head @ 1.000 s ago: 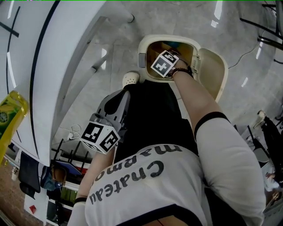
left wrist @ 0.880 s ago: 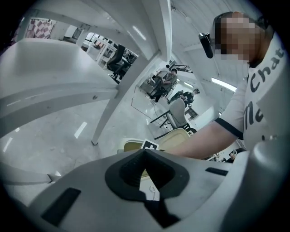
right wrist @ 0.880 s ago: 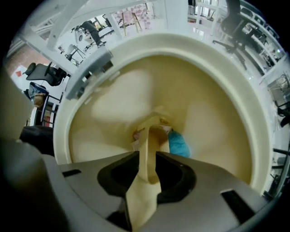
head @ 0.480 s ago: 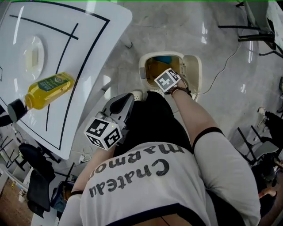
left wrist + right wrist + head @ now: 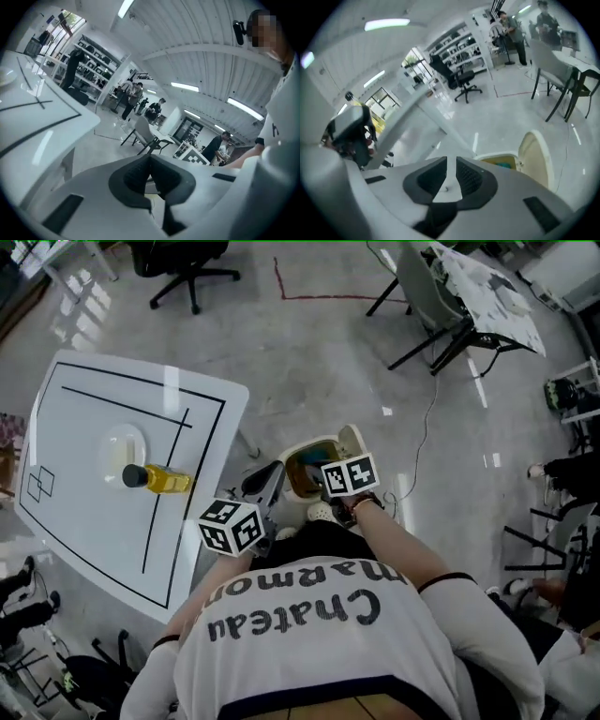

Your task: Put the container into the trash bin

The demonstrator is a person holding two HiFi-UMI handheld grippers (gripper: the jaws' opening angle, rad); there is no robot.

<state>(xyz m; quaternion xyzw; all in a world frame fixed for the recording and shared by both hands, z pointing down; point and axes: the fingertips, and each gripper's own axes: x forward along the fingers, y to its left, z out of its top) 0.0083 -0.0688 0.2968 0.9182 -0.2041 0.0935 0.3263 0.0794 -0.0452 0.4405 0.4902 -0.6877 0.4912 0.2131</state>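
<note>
The cream trash bin (image 5: 298,452) stands on the floor with its lid (image 5: 352,439) flipped up; the right gripper view shows it too, the trash bin (image 5: 506,158) lying just past the jaws. Something teal (image 5: 504,164) lies inside it; I cannot tell what it is. My right gripper (image 5: 323,482) hovers over the bin's near rim, its jaws a narrow gap apart with nothing between them (image 5: 451,176). My left gripper (image 5: 274,472) is beside the bin on its left, its jaws closed together and empty (image 5: 150,174).
A white table (image 5: 84,512) with black lines stands at the left, carrying a plate (image 5: 122,448) and a yellow bottle (image 5: 161,480) on its side. Office chairs (image 5: 441,320) and a cable are farther off on the grey floor. People stand in the background.
The head view has pulled far up and back, so the bin looks much smaller. My right gripper has come up out of the bin's mouth. The table and bottle are now fully in view.
</note>
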